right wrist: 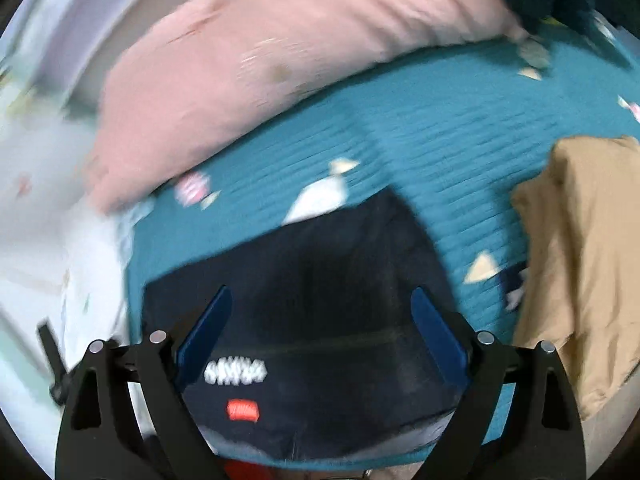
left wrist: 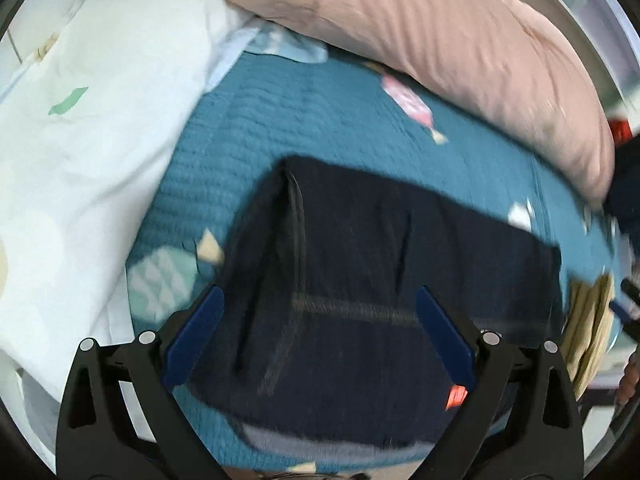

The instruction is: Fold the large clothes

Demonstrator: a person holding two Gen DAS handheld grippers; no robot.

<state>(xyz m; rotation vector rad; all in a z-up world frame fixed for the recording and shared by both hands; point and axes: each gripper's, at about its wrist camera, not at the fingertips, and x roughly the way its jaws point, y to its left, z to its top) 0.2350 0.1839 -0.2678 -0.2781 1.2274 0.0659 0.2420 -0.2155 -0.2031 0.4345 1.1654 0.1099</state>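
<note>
Dark navy folded garment (left wrist: 360,280) lies flat on teal quilted bedspread (left wrist: 320,120), lower centre both views. Left tongs (left wrist: 320,316), right tongs (right wrist: 320,316) wide, empty above it; guessing fold's done. Pink pillow (left wrist: 440,40) upper frame.

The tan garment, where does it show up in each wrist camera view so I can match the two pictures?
Left wrist view: the tan garment is a thin sliver at the right edge, just right of the folded dark garment.
Right wrist view: the tan garment is a large heap filling the right side, on the teal bedspread.
Shared landmark: the pink pillow lies across the top of both pictures.
</note>
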